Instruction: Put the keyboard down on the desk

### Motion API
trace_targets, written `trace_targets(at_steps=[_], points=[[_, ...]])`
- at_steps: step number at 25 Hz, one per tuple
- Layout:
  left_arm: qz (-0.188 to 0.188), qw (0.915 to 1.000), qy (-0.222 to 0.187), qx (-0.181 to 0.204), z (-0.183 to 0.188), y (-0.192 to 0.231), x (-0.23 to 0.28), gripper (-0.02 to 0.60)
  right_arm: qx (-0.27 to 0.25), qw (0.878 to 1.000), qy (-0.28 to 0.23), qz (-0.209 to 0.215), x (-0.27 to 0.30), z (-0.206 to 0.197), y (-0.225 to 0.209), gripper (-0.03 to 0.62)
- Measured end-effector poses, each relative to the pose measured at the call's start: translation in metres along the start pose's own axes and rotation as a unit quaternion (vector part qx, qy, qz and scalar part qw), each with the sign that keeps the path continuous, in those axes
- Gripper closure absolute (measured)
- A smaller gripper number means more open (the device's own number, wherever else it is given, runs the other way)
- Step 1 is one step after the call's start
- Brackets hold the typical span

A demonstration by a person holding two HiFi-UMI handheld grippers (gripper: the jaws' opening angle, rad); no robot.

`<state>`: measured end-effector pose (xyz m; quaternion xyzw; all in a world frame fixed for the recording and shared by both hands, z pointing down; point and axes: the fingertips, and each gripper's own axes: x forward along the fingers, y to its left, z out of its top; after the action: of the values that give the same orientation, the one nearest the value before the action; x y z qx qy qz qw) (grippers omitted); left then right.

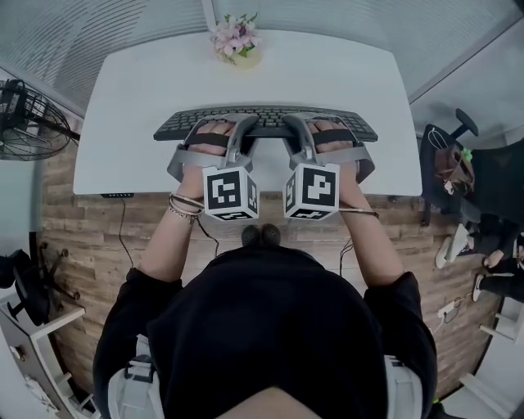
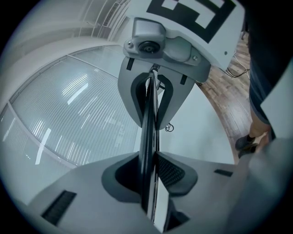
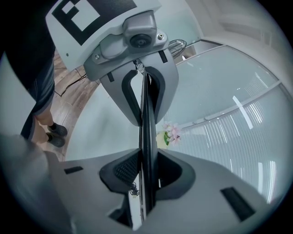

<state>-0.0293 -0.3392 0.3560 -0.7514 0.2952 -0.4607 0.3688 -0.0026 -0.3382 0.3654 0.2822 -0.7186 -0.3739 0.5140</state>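
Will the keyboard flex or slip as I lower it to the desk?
Probably stiff: the keyboard overhangs the left gripper and right gripper on both sides without visible sag. Likely light for its size; it looks thin edge-on. The smooth edge could slip, though textured fingers clamp it. Long and flat, it should sit stable on the desk.

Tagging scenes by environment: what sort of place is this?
Probably an office. A white desk with a black keyboard stands against ribbed glass partition walls, with a small bunch of flowers at its far edge and a wood-look floor below.
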Motion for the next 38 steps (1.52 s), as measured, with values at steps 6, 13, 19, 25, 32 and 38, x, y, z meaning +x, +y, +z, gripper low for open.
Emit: trace_targets(at_steps=[6,13,19,25,32,38], points=[[-0.002,1.0000,0.003,0.002,-0.001,0.001,0.010,0.474,0.003,1.000,-0.003,0.002,0.009,-0.006,-0.001,0.497],[-0.015,0.9999,0.004,0.003,-0.005,-0.008,0.018,0.474,0.012,1.000,-0.004,0.012,0.018,-0.009,0.008,0.497],[-0.032,0.9995,0.005,-0.008,-0.009,-0.021,0.024,0.474,0.015,0.999,-0.001,0.028,0.023,-0.011,0.022,0.497],[-0.039,0.9991,0.005,-0.018,-0.013,-0.029,0.028,0.474,0.016,0.999,0.000,0.029,0.028,-0.013,0.030,0.497],[-0.042,0.9989,0.003,-0.020,-0.012,-0.030,0.026,0.476,0.019,0.999,-0.002,0.026,0.026,-0.011,0.031,0.497],[-0.050,0.9983,-0.002,-0.029,-0.012,-0.038,0.023,0.477,0.018,0.999,-0.001,0.027,0.023,-0.009,0.038,0.499]])
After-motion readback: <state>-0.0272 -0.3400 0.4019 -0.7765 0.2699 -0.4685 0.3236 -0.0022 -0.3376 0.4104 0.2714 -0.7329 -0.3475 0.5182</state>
